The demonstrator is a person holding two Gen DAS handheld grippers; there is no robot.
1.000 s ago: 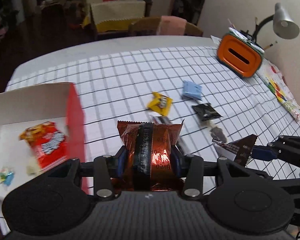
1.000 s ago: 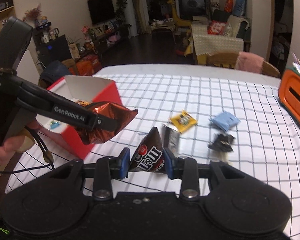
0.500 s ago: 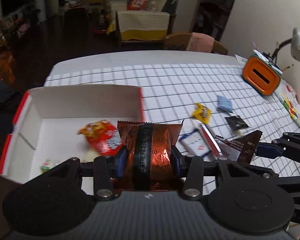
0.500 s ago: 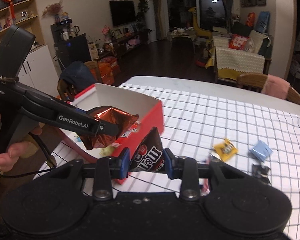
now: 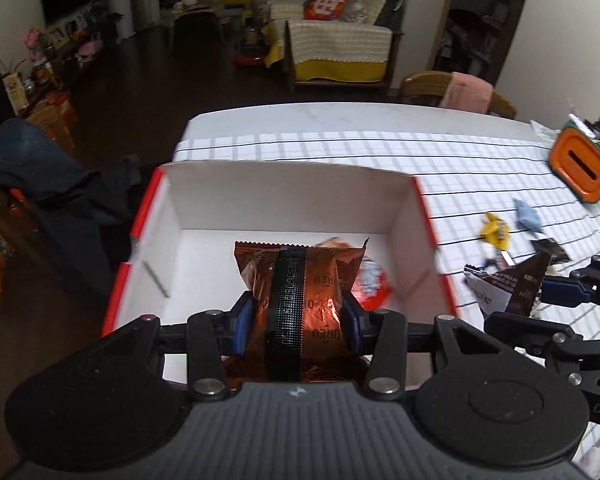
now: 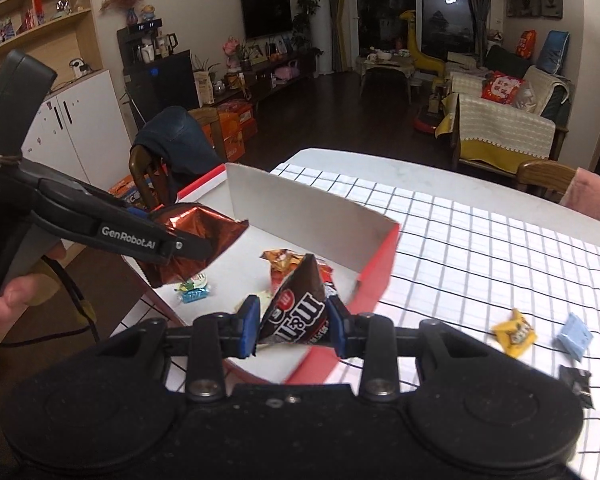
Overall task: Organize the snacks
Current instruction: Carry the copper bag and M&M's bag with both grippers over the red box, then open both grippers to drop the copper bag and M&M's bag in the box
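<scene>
Shiny brown cookie pack (image 5: 304,292) sits tight in the left gripper (image 5: 298,322) jaws, over the red and white box (image 5: 284,196) at the desk (image 6: 480,240) corner. The right gripper (image 6: 294,326) jaws pinch a brown candy bag (image 6: 298,308) above the box too.

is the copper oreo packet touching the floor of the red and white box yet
Apart. The right wrist view shows the Oreo packet, clamped in the left gripper, hanging in the air with bare white box floor visible beneath it.
</scene>
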